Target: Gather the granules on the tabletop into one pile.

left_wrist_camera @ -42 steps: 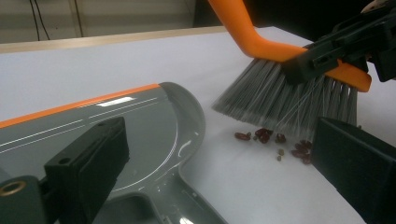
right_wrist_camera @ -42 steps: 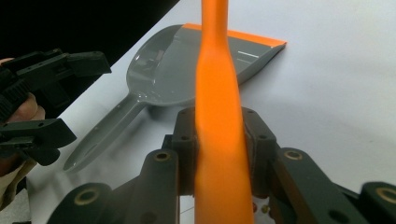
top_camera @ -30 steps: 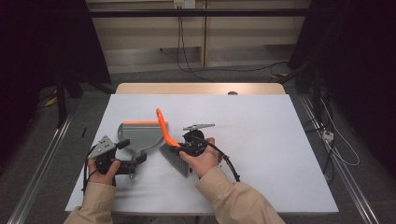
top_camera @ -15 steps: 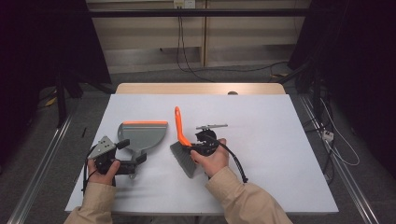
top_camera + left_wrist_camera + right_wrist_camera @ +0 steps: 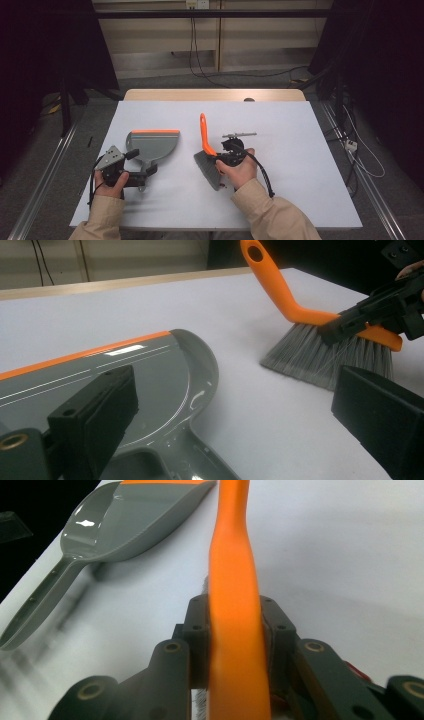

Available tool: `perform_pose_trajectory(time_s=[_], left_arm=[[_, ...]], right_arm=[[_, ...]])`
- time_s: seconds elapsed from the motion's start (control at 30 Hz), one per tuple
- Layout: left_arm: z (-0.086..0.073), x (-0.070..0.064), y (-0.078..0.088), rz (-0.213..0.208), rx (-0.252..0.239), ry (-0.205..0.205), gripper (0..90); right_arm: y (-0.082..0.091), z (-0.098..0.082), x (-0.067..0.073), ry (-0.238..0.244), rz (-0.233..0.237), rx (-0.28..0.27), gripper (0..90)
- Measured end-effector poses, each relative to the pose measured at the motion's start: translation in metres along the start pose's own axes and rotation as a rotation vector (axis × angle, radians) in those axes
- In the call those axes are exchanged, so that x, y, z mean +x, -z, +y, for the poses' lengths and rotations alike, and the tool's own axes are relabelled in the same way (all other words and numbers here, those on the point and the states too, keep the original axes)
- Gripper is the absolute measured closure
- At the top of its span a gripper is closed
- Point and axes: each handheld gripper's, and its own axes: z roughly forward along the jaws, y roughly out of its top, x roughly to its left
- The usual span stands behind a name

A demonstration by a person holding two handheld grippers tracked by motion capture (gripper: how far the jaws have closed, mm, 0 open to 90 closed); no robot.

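A grey dustpan [image 5: 154, 145] with an orange front lip lies flat on the white table, left of centre. My left gripper [image 5: 142, 175] is at its handle, open, with the jaws wide apart on either side of the handle [image 5: 170, 465]. An orange-handled brush [image 5: 203, 134] with grey bristles [image 5: 207, 169] is to the right of the pan and apart from it, its handle pointing away from me. My right gripper [image 5: 218, 159] is shut on the brush's orange handle [image 5: 235, 605] just above the bristles. The left gripper view shows the bristles [image 5: 320, 352] resting on the table.
The white table top [image 5: 310, 150] reaches to a wooden strip at the far edge [image 5: 215, 94]. Cables run over the floor behind the table [image 5: 210, 75] and on the right [image 5: 350, 147]. A metal rail [image 5: 45, 180] runs along the floor on the left.
The right gripper has carried the brush to the right, off the dustpan's edge, and turned its handle from leaning left to pointing away. The left gripper and dustpan have stayed put.
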Motion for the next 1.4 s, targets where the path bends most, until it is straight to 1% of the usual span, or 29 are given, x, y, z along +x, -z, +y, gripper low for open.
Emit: perform_pose_trajectory(time_s=[0.13,0.2,0.47,0.53,0.6,0.63,0.7,0.77,0.9,1.0,1.1,1.17,1.23,1.3,1.4], left_arm=[[0.000,0.000,-0.001,-0.001,0.002,-0.001,4.5],[0.000,0.000,-0.001,-0.002,0.007,-0.006,4.4],[0.000,0.000,-0.002,-0.001,0.006,-0.001,4.5],[0.000,0.000,-0.002,-0.001,0.007,-0.002,4.5],[0.000,0.000,-0.003,-0.001,0.008,0.000,4.5],[0.000,0.000,-0.003,-0.001,0.007,0.001,4.5],[0.000,0.000,-0.003,-0.003,0.009,-0.001,4.5],[-0.001,0.000,-0.004,-0.003,0.010,0.001,4.4],[-0.001,0.001,-0.004,-0.004,0.010,0.003,4.5],[-0.001,0.001,-0.004,-0.004,0.010,0.005,4.4],[-0.001,0.001,-0.004,-0.005,0.011,0.004,4.5],[-0.001,0.001,-0.004,-0.004,0.010,0.005,4.5],[-0.001,0.001,-0.003,-0.004,0.010,0.005,4.5],[-0.001,0.002,-0.003,-0.004,0.010,0.005,4.5],[-0.001,0.002,-0.003,-0.003,0.011,0.005,4.4]], right_arm=[[0.006,-0.002,-0.008,-0.017,-0.005,-0.006,71.0],[0.009,-0.002,-0.011,-0.020,-0.010,-0.009,71.0],[0.018,-0.002,-0.021,-0.027,-0.030,-0.016,71.1],[0.020,-0.001,-0.024,-0.037,-0.029,-0.018,71.1],[0.021,-0.001,-0.026,-0.044,-0.018,-0.019,71.2],[0.021,0.000,-0.026,-0.049,-0.012,-0.022,71.2],[0.021,0.002,-0.024,-0.039,-0.006,-0.022,71.3],[0.021,0.005,-0.022,-0.041,0.018,-0.031,71.4],[0.023,0.011,-0.016,-0.039,0.050,-0.050,71.4],[0.020,0.013,-0.010,-0.037,0.064,-0.049,71.4],[0.011,0.012,-0.005,-0.054,0.091,-0.040,71.4],[0.005,0.010,-0.001,-0.049,0.103,-0.025,71.4],[-0.002,0.006,0.003,-0.039,0.108,0.006,71.4],[-0.004,0.002,0.003,-0.024,0.099,0.014,71.4],[0.001,0.000,-0.005,-0.034,0.097,0.026,71.3]])
